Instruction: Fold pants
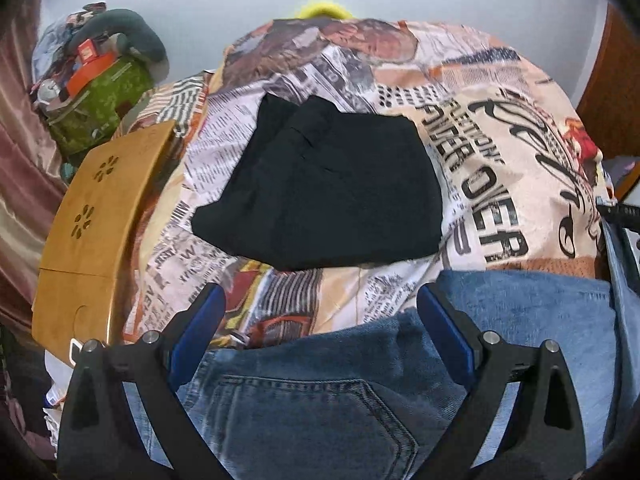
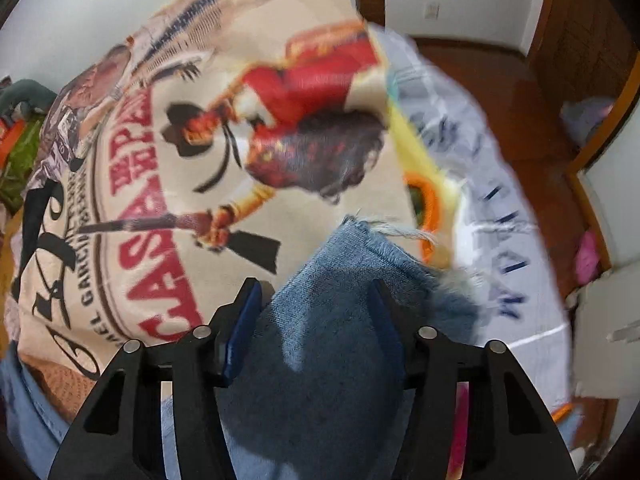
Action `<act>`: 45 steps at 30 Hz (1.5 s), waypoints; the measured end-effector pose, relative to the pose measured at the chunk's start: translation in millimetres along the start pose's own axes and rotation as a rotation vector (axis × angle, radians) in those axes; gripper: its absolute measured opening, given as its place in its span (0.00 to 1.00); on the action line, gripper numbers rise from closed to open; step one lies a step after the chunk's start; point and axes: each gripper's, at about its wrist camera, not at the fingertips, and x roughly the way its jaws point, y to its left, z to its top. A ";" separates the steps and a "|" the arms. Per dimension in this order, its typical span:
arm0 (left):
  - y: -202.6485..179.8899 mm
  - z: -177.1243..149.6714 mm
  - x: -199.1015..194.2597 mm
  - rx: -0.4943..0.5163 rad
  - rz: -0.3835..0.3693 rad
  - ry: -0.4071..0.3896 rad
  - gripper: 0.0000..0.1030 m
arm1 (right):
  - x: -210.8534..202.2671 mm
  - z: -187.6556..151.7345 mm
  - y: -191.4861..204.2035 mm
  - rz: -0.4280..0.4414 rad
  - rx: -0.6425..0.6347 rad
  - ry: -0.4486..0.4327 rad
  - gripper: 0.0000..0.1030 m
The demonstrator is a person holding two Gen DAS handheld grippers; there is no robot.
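Fingers of left gripper (image 1: pixel 320 328) spread wide over blue denim jeans (image 1: pixel 320 400) on printed bedspread (image 1: pixel 500 184), touching nothing; folded black garment (image 1: pixel 320 188) at 12 o'clock. Right gripper (image 2: pixel 314 320) clamped on frayed hem (image 2: pixel 384 232). Heavy, limp, grippy cloth; best pinched at waistband and hems.

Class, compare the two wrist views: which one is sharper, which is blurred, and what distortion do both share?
Left wrist view: sharp, with crisp stitching on the jeans and a clear folded black garment. Right wrist view: motion-smeared, the bedspread print streaked. Both: fisheye curvature with dark corners.
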 end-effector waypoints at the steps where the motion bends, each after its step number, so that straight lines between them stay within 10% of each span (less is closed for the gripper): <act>1: -2.4 -0.9 1.2 0.006 -0.001 0.005 0.94 | 1.0 -1.0 -3.9 0.015 0.033 -0.004 0.43; 8: -22.0 -5.8 -6.5 0.056 -0.024 0.020 0.94 | -10.8 -7.1 -7.6 0.025 0.038 -0.013 0.08; 28: -137.2 -48.7 -71.6 0.326 -0.194 0.054 0.94 | -290.5 -50.9 -64.7 0.080 0.017 -0.516 0.07; 45: -170.6 -73.0 -71.4 0.331 -0.255 0.113 0.94 | -180.2 -174.0 -156.1 -0.009 0.210 -0.180 0.07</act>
